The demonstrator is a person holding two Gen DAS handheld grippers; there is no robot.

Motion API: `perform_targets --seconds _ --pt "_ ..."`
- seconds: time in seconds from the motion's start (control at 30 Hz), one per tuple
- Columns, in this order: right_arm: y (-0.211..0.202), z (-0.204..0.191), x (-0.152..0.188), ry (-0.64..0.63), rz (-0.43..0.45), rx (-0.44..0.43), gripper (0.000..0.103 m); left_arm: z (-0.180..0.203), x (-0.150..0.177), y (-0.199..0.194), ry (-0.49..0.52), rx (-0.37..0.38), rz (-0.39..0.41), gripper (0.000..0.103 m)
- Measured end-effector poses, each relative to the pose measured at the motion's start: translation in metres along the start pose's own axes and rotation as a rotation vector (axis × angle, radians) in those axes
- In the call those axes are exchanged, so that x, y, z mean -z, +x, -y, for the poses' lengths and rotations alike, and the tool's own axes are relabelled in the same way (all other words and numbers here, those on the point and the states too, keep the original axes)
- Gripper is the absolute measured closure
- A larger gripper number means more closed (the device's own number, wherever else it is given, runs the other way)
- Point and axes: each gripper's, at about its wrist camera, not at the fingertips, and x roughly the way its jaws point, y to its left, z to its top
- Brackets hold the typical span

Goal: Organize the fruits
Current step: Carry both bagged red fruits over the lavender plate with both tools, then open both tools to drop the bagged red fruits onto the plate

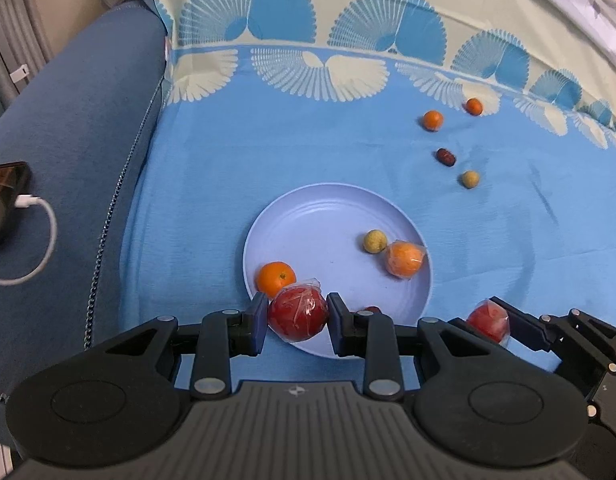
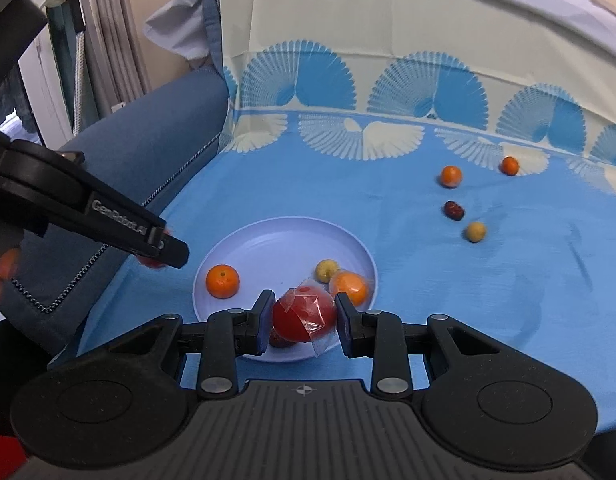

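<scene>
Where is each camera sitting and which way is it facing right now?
Left wrist: on the left claw, looking down along it at the plate; the claw is shut on a wrapped red fruit, and the right claw shows at right.
Right wrist: on the right claw, angled down at the same plate; it is shut on its wrapped red fruit, with the left claw and a fingertip at left.
Shared: plate, blue cloth, loose fruits.
</scene>
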Motion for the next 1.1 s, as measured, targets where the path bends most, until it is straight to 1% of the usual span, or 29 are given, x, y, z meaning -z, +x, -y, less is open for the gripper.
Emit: perform_targets --seconds 0.2,0.43,0.53,0.77,0.8,0.87,0.9,0.93,0.97,1.0,1.03,1.1 --pt "0.033 0.001 -0.008 -0.008 -0.036 0.0 0.069 -0.004 -0.012 0.033 0.004 -0.009 -0.045 0.069" --pt "0.068 0.003 -0.012 -0.047 -0.063 0.01 0.069 -0.007 -0.028 0.066 0.015 -0.023 -0.067 0.069" --pt "0.078 0.003 -0.011 -0.058 -0.076 0.007 0.069 -0.007 -0.033 0.078 0.025 -0.034 -0.07 0.069" --pt "0.098 0.006 -0.012 -0.058 -0.107 0.003 0.069 -0.01 -0.04 0.101 0.019 -0.031 -0.104 0.068" --pt "0.101 0.007 -0.013 -0.058 -0.111 0.002 0.068 -0.011 -0.041 0.103 0.016 -0.027 -0.108 0.066" --pt "0.105 0.008 -0.014 -0.054 -0.116 -0.008 0.067 -0.013 -0.042 0.105 0.0 -0.027 -0.106 0.04" --pt "0.106 0.008 -0.014 -0.053 -0.114 -0.01 0.054 -0.014 -0.043 0.104 -0.009 -0.034 -0.095 0.009" --pt "0.107 0.008 -0.015 -0.056 -0.109 -0.008 0.038 -0.014 -0.043 0.102 -0.011 -0.045 -0.079 0.001" --pt "0.105 0.008 -0.016 -0.063 -0.097 -0.004 0.032 -0.013 -0.043 0.099 -0.005 -0.048 -0.057 0.0" --pt "0.102 0.007 -0.016 -0.078 -0.084 0.003 0.024 -0.012 -0.043 0.097 0.012 -0.046 -0.049 0.0" --pt "0.1 0.006 -0.016 -0.093 -0.077 0.011 0.018 -0.009 -0.044 0.096 0.03 -0.047 -0.059 0.0" --pt "0.092 0.003 -0.015 -0.122 -0.078 0.031 0.013 -0.007 -0.042 0.093 0.053 -0.066 -0.084 0.0"
